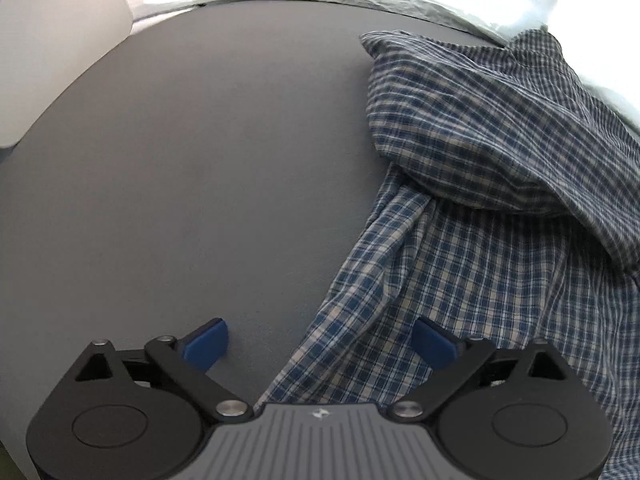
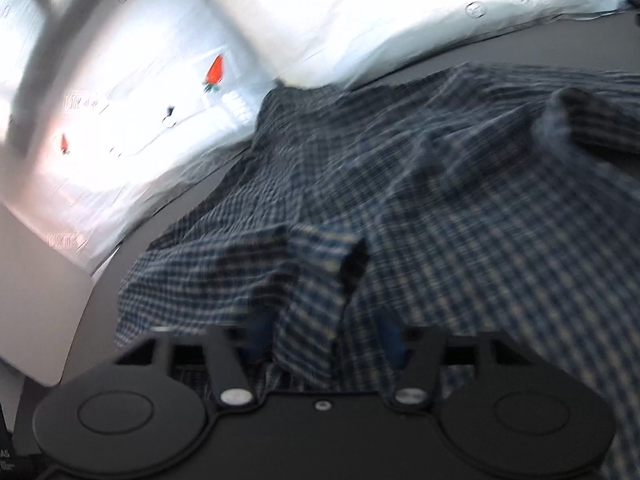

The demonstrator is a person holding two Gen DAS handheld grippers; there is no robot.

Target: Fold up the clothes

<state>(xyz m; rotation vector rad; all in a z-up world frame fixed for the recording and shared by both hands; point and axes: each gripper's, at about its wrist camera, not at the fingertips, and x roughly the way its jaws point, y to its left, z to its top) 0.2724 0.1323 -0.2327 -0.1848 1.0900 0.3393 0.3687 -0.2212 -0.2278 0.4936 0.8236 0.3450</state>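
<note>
Plaid shirt (image 1: pixel 500 240) on grey table (image 1: pixel 200 180)

Plaid shirt bunched up in front of my right claw

My right gripper (image 2: pixel 320 340) sits at six o'clock with a fold of the blue-and-white checked shirt (image 2: pixel 440 208) between its blue pads (image 2: pixel 390 334); blur hides whether they pinch it. The shirt spreads crumpled over the dark grey table (image 2: pixel 580 40) toward three o'clock. From ten to one o'clock lies white bedding (image 2: pixel 320 20) printed with small red carrots (image 2: pixel 215 70). A pale panel (image 2: pixel 36 292) stands at eight o'clock.
</note>
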